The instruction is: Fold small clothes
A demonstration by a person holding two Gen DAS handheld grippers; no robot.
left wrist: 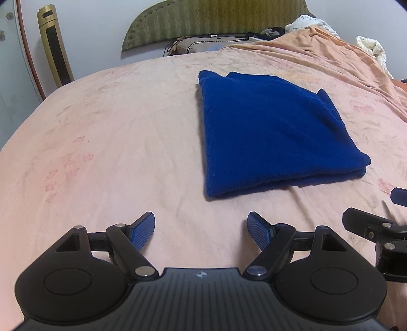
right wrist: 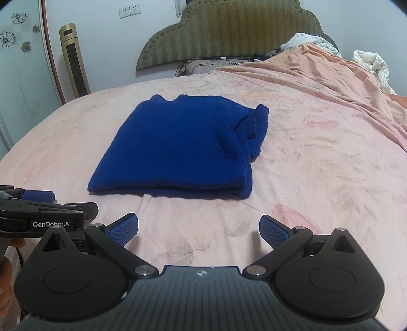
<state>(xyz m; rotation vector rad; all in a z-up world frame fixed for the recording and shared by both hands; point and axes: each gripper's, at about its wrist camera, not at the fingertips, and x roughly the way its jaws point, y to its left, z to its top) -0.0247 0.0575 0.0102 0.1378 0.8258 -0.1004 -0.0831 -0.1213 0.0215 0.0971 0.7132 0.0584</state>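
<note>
- Blue garment: folded, centre frame, lying on the bed.
- Left tool, right tool: both spread wide, holding nothing.
- We judge folding near complete; next, perhaps tidy its rumpled right edge.

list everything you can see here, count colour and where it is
folded garment: 1, deep blue, lying on the bed ahead of both grippers
bedsheet: 1, pink floral, covering the bed
headboard: 1, olive green, against the wall
tower fan: 1, gold, left of the bed
wall sockets: 2, white, above the headboard
white quilt: 1, bunched far right
left gripper: 1, black with blue pads, open, empty
right gripper: 1, same, open, empty
</note>
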